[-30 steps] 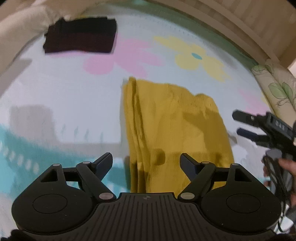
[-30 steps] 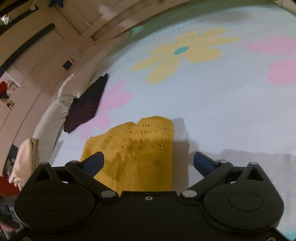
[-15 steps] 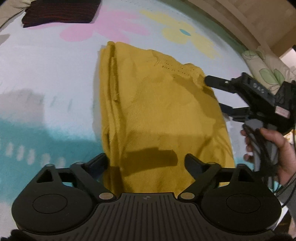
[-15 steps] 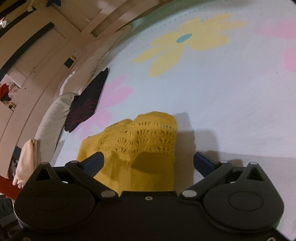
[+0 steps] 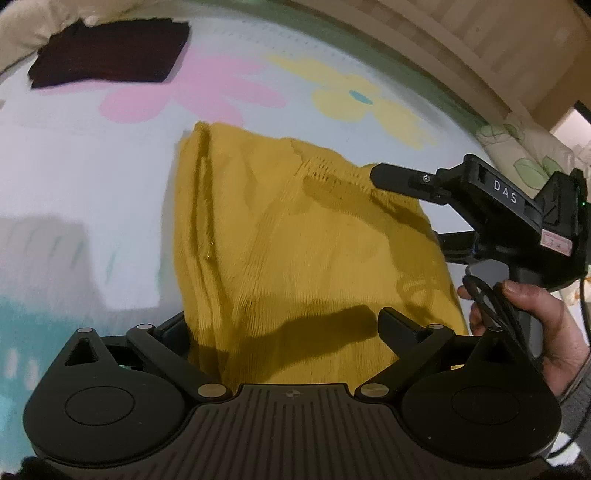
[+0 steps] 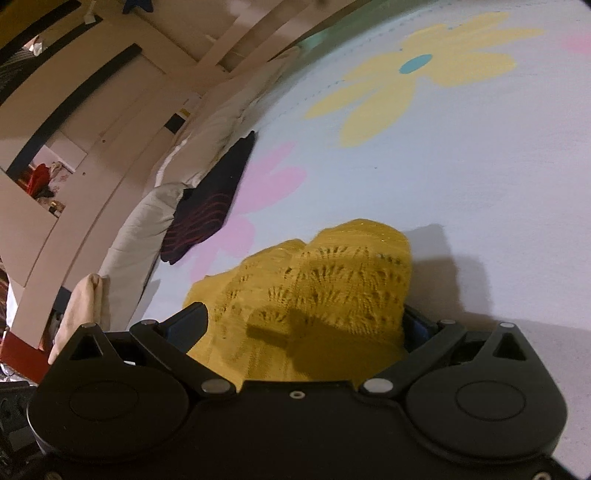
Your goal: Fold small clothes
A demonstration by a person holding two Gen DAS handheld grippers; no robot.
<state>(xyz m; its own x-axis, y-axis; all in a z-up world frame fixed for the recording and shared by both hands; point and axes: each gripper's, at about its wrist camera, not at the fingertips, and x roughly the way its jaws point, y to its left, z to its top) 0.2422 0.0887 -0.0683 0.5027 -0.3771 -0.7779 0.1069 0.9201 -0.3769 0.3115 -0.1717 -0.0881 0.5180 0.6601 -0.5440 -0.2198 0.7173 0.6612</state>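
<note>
A mustard-yellow knitted garment (image 5: 295, 236) lies folded lengthwise on a pale bedspread with flower prints (image 5: 92, 155). My left gripper (image 5: 282, 325) is open, its two fingers astride the garment's near end, which fills the gap between them. My right gripper (image 6: 306, 325) is open too, with the garment's lace-knit edge (image 6: 332, 280) lying between its fingers. In the left wrist view the right gripper (image 5: 402, 206) reaches in from the right over the garment's far right corner, held by a hand (image 5: 524, 325).
A folded dark garment with red stripes (image 5: 110, 55) lies at the far left of the bed, next to a cream pillow (image 6: 147, 221). A leaf-print pillow (image 5: 532, 155) sits at the right. Wooden bed slats (image 6: 258, 29) stand beyond.
Both grippers have moved in over the yellow garment; its ends now sit between the open fingers. The right gripper has slid further across the far corner.
</note>
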